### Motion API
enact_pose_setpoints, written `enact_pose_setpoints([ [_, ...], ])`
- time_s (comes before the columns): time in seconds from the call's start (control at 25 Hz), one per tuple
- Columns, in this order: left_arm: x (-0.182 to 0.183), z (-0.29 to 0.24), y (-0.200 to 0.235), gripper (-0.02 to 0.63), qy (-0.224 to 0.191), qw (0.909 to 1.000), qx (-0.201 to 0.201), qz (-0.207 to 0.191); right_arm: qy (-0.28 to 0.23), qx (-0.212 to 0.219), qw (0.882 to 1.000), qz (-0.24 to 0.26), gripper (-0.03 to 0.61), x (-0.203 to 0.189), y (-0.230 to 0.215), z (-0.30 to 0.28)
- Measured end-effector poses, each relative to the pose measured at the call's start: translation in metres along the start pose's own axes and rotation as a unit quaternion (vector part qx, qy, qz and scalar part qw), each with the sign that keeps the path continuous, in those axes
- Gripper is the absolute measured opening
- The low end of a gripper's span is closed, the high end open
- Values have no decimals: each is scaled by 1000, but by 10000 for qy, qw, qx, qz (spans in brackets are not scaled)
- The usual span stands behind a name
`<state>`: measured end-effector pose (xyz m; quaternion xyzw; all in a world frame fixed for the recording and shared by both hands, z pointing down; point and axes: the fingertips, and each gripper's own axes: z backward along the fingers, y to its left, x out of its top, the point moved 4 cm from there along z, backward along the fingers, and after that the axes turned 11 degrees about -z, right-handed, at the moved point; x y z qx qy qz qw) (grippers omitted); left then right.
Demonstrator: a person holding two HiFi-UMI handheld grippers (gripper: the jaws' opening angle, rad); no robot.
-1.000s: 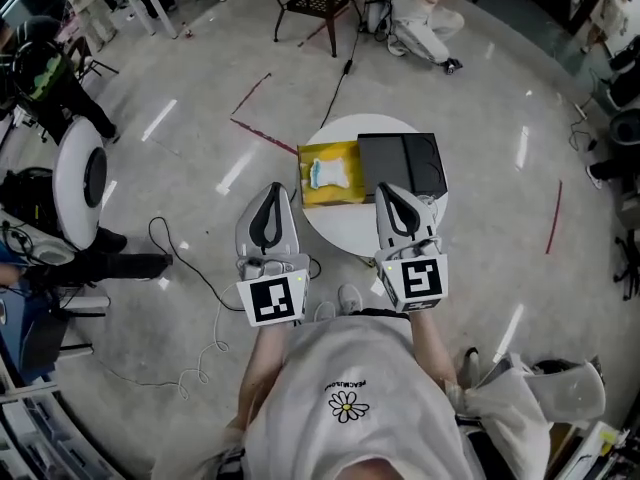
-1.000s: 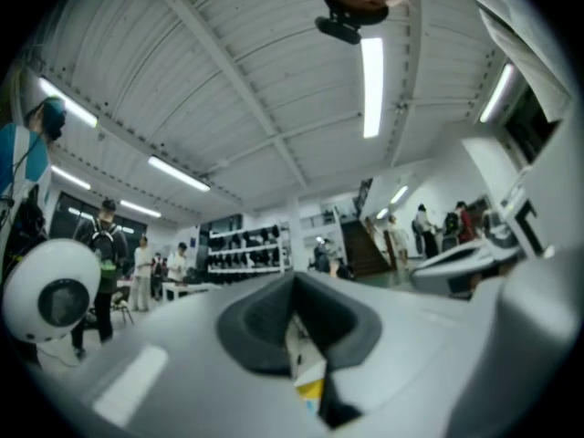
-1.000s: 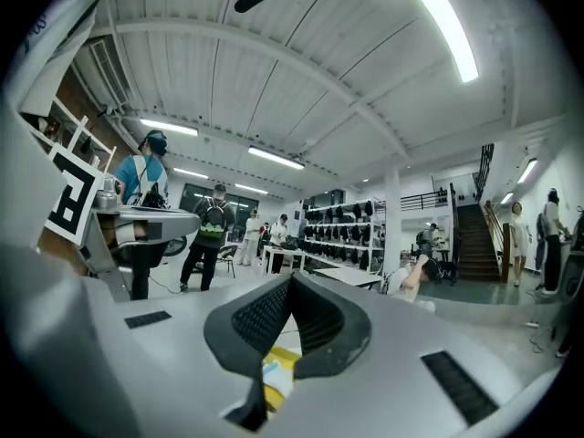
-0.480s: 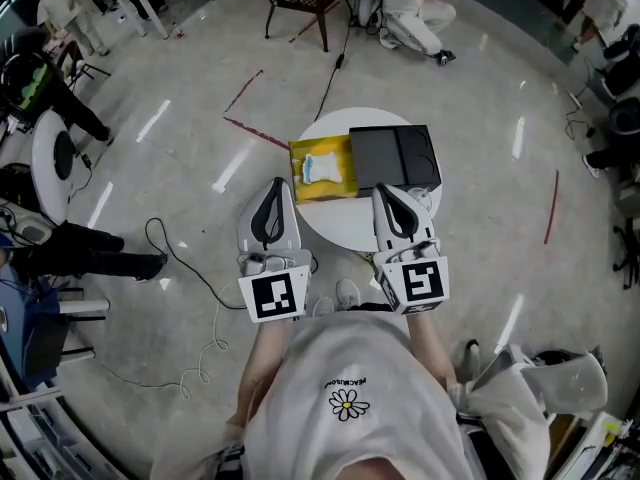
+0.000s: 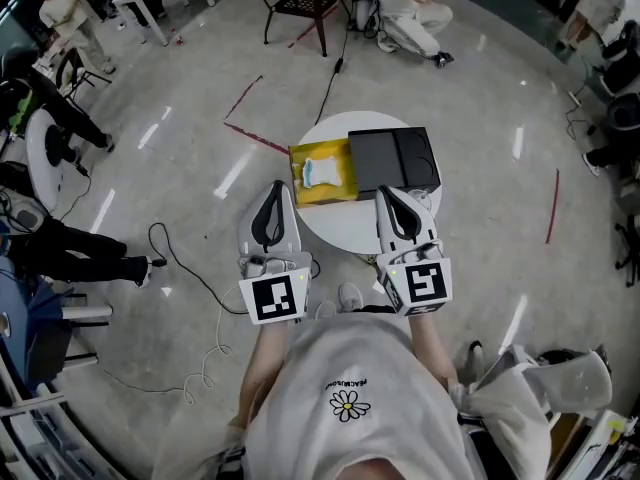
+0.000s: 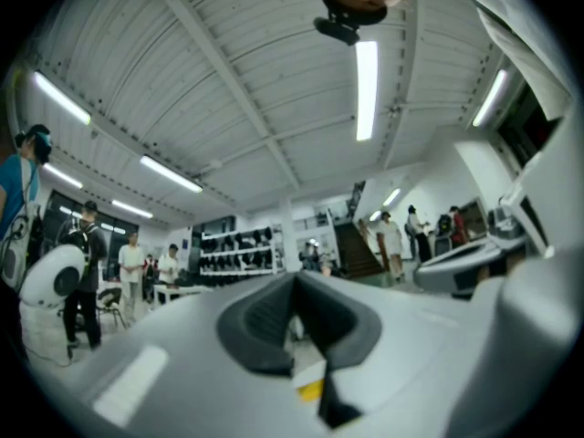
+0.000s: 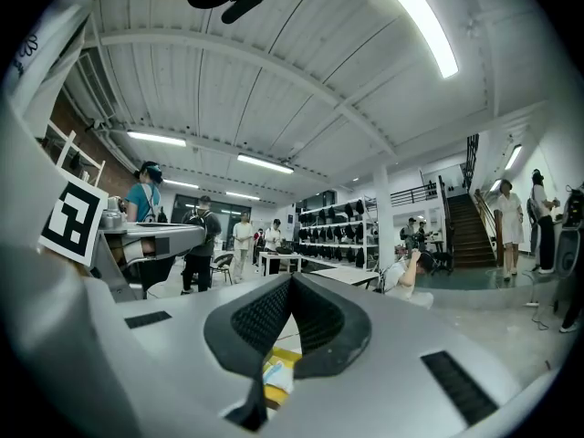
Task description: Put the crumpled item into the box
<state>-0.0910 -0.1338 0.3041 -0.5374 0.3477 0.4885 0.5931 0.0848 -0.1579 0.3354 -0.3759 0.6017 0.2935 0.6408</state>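
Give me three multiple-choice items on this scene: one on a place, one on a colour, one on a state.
1. Where is the black box?
A. On the floor
B. On the round table, at the right of the yellow box
C. Under the table

2. What colour is the box under the crumpled item?
A. Red
B. Green
C. Yellow

3. How do the jaws of the right gripper stand?
A. Together, holding nothing
B. Wide apart
C. Clamped on the black box

Key:
1 B: the head view shows it on the tabletop beside the yellow box.
2 C: yellow shows all round the pale crumpled item.
3 A: the right gripper view shows the pads meeting with nothing between them.
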Motion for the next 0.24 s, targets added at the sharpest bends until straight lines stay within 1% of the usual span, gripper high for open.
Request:
enact_pose_setpoints([
  [0.24,-1,0,-1,-1,24,10000,21,11,92,23,10000,-22,0,-5,0,3],
])
